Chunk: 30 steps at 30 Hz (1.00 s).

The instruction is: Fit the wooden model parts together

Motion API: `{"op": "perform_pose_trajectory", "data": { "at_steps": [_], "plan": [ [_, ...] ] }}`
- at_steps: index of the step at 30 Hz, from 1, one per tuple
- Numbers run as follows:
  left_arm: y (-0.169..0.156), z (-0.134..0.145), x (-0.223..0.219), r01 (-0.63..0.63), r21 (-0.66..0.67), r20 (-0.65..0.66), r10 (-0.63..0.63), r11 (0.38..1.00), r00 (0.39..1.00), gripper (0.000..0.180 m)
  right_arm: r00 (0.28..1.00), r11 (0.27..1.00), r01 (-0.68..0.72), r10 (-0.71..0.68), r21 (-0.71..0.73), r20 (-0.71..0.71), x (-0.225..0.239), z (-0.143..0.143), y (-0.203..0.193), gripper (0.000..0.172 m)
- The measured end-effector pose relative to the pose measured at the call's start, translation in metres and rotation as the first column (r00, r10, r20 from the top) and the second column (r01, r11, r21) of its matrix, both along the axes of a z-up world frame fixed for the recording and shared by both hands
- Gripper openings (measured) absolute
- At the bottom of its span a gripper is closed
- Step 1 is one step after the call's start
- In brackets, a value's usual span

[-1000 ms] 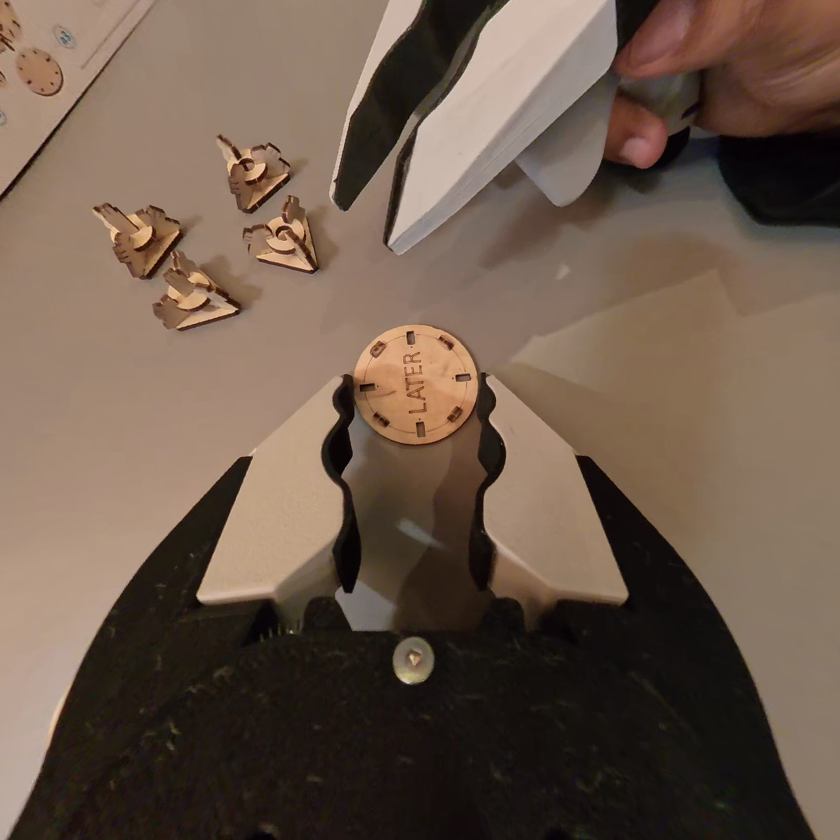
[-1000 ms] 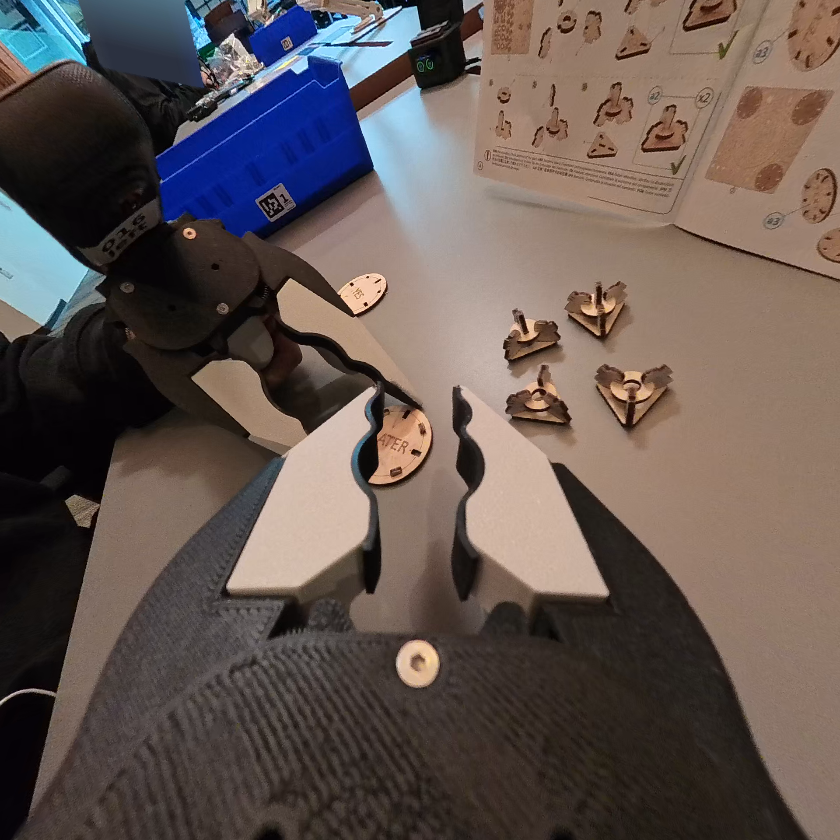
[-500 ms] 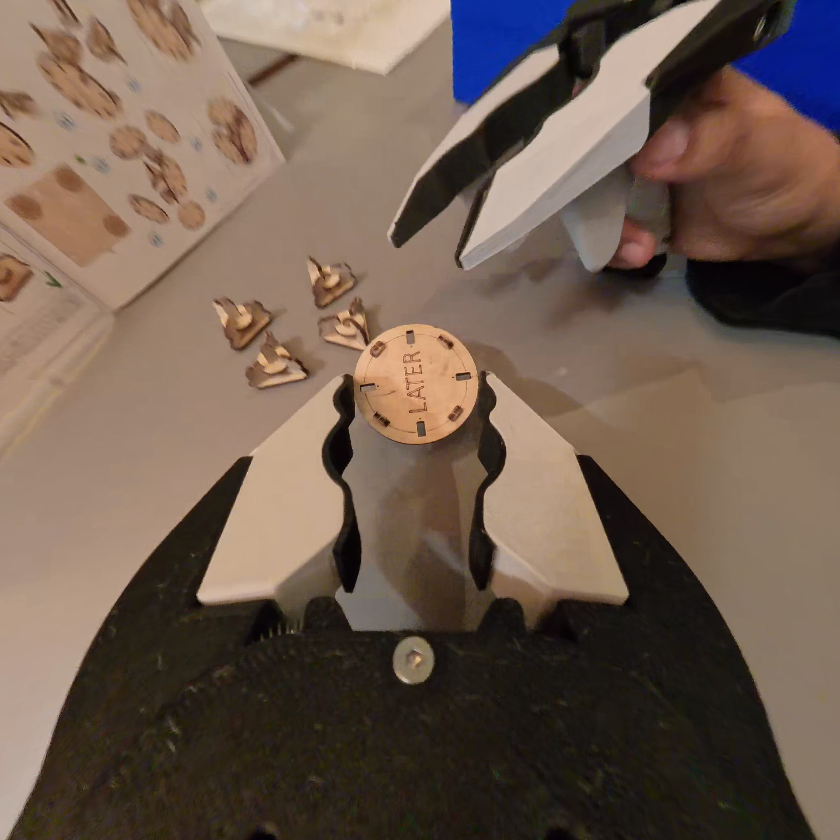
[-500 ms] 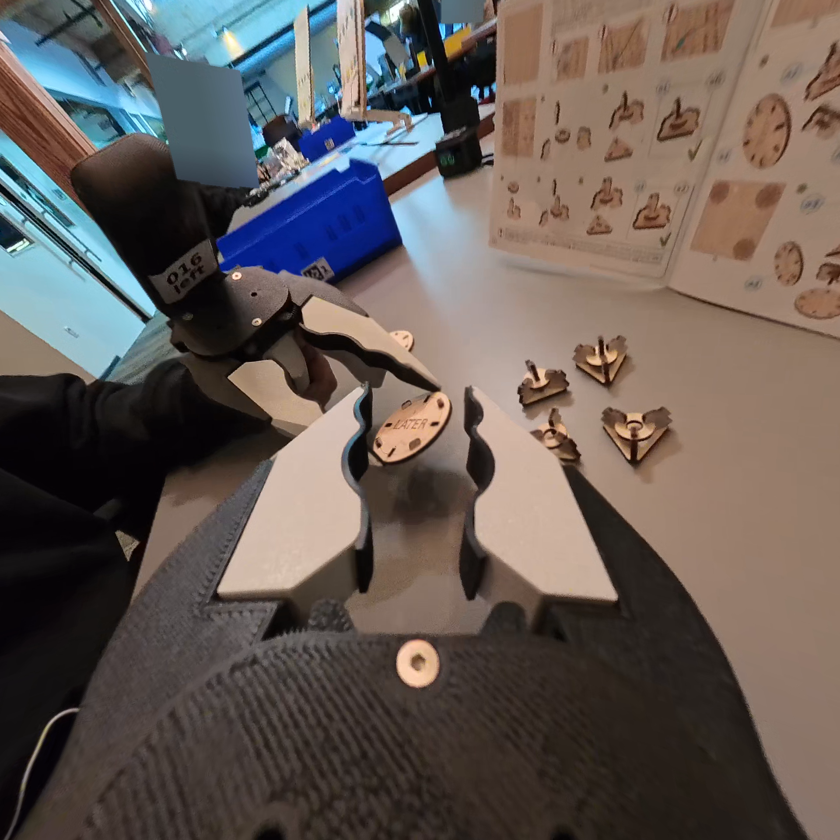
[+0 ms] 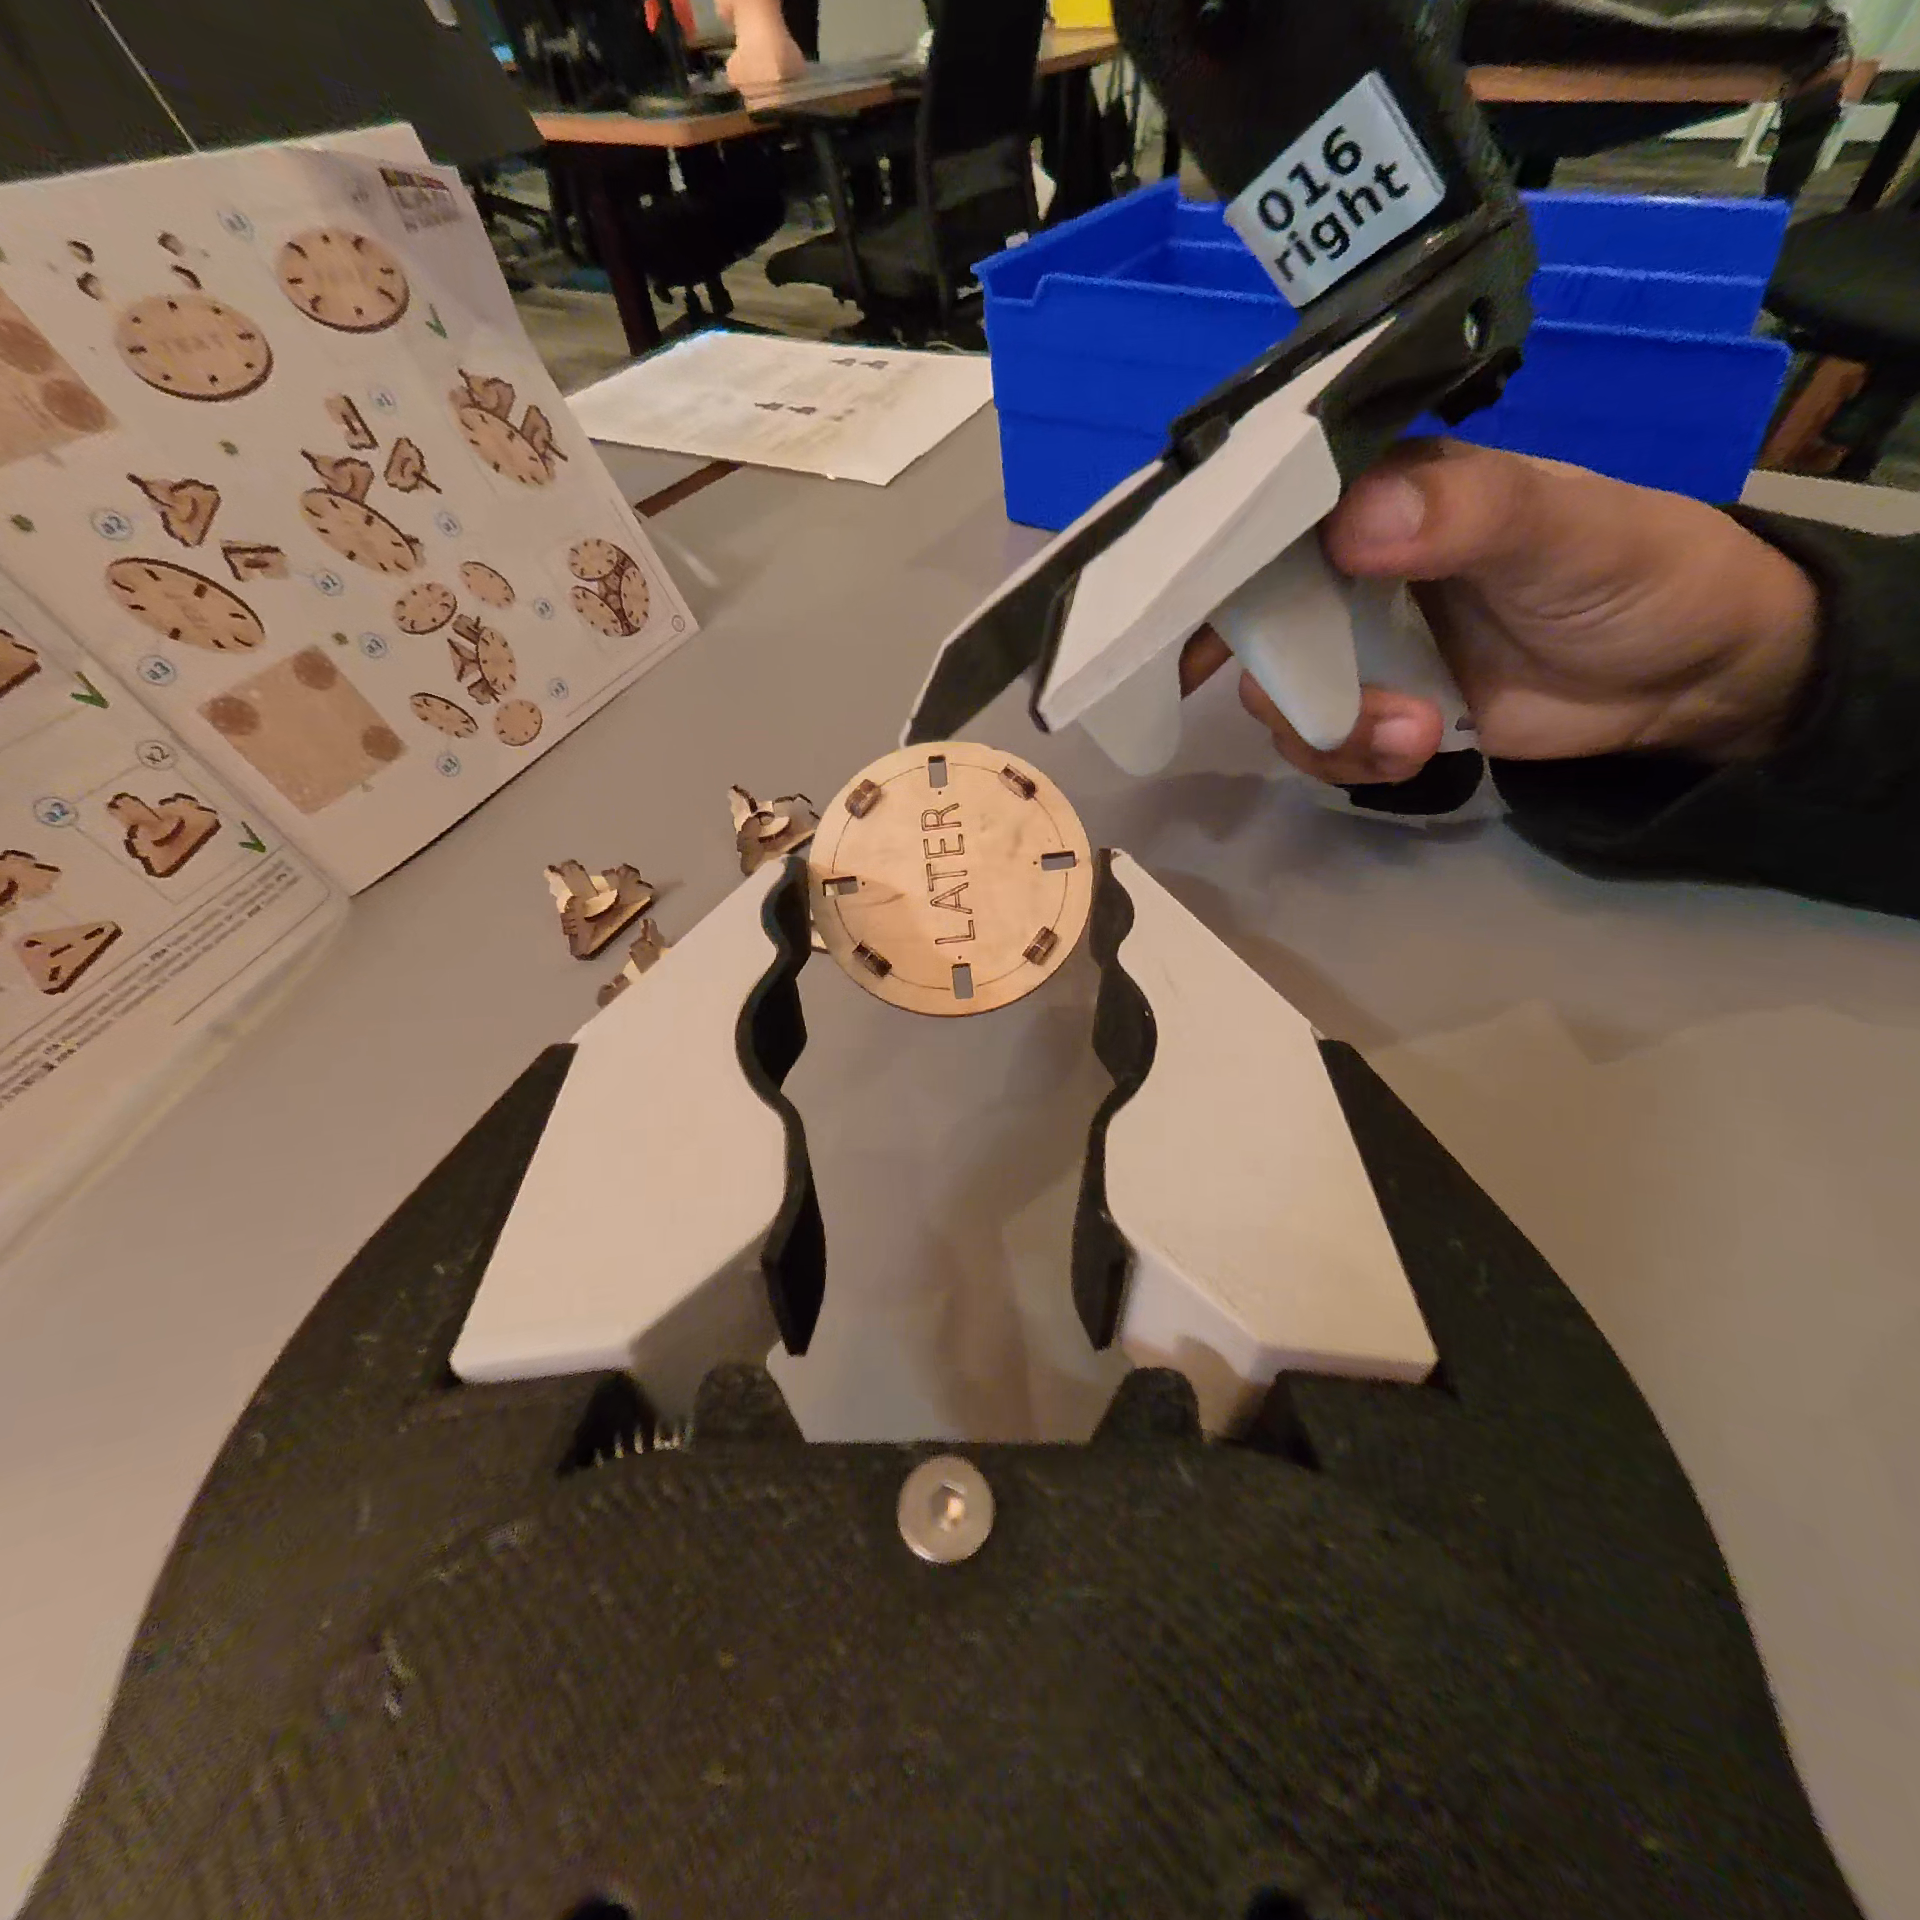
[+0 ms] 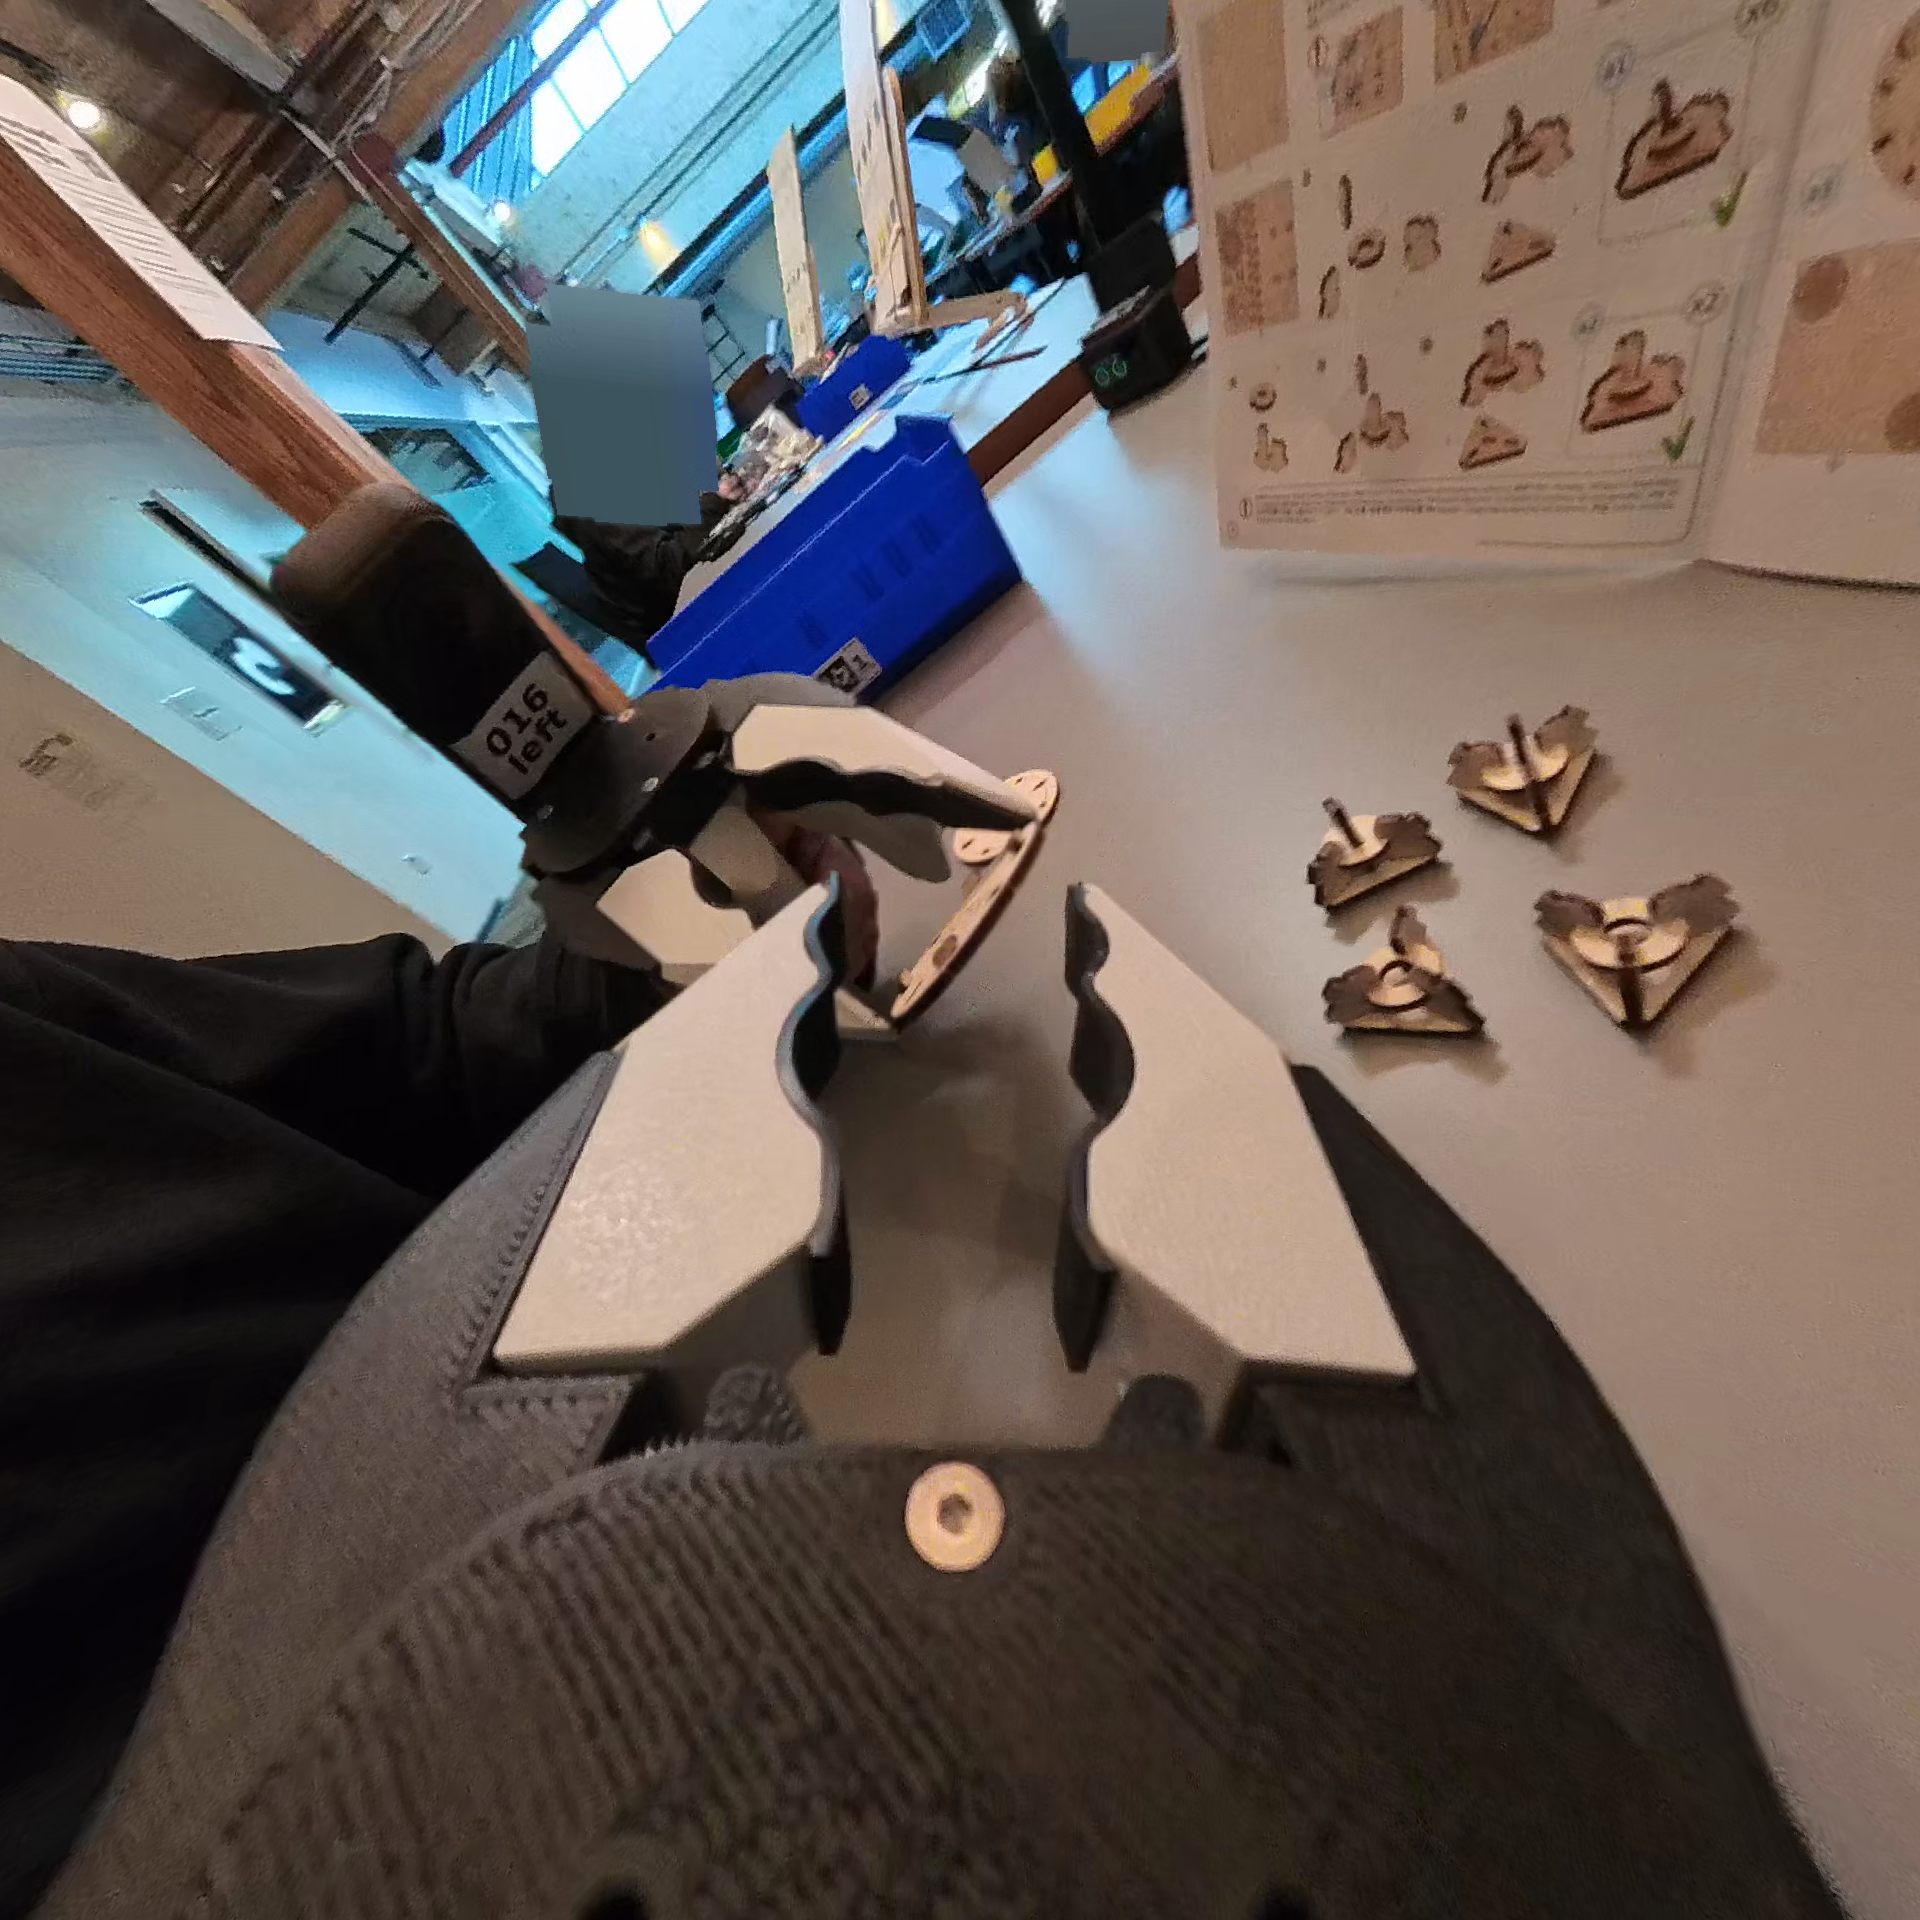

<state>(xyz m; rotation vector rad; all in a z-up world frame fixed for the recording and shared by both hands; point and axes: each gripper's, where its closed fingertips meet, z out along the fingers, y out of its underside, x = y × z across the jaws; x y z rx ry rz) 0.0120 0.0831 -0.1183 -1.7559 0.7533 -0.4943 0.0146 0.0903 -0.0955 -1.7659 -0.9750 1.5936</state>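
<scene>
Clamping a round wooden disc by its rim between the two pads of the left gripper, lifted clear of the grey table and tilted up on edge, engraved face turned back toward that gripper's own camera. Seen from the right wrist view as a thin slanted edge, running from the left gripper's upper fingertip down to its lower one. Standing wide open and holding nothing, the right gripper, pads well apart with bare table between them. Lying just ahead of the right gripper's tips and slightly toward its left finger, that disc edge, near but not touching. Hovering just above and beyond the disc's top rim in the left wrist view, the right gripper's tips, a hand on its trigger. Resting off to the side on the table, well apart from both grippers, four small triangular wooden assemblies. Propped behind them, an open instruction booklet; farther back, a blue bin.
</scene>
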Motion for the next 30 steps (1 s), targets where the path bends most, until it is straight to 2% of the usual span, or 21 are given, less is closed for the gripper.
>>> {"op": "perform_pose_trajectory", "data": {
  "at_steps": [3, 11, 22, 27, 30],
  "plan": [
    [0.0, 0.0, 0.0, -0.001, 0.004, -0.001, 0.001, 1.0, 1.0, 0.056, 0.998, 0.995, -0.061, 0.06, -0.076, -0.014, -0.004, -0.001, -0.01, 0.044],
    [-0.003, -0.005, 0.006, 0.025, -0.005, -0.015, -0.025, 1.0, 1.0, 0.055, 0.997, 0.994, -0.08, 0.082, -0.072, 0.015, -0.004, -0.006, -0.015, 0.013],
    [-0.002, -0.009, 0.005, 0.011, -0.007, -0.04, -0.012, 1.0, 0.999, 0.055, 0.996, 0.986, -0.093, 0.092, -0.137, -0.011, -0.004, -0.011, -0.012, 0.012],
    [-0.002, -0.011, 0.005, 0.011, -0.013, -0.05, -0.011, 1.0, 0.999, 0.055, 0.993, 0.981, -0.114, 0.114, -0.157, -0.004, -0.008, -0.016, -0.016, 0.024],
    [-0.002, -0.011, 0.005, 0.013, -0.011, -0.053, -0.013, 1.0, 0.999, 0.055, 0.994, 0.982, -0.11, 0.111, -0.154, 0.0, -0.008, -0.017, -0.015, 0.02]
  ]
}}
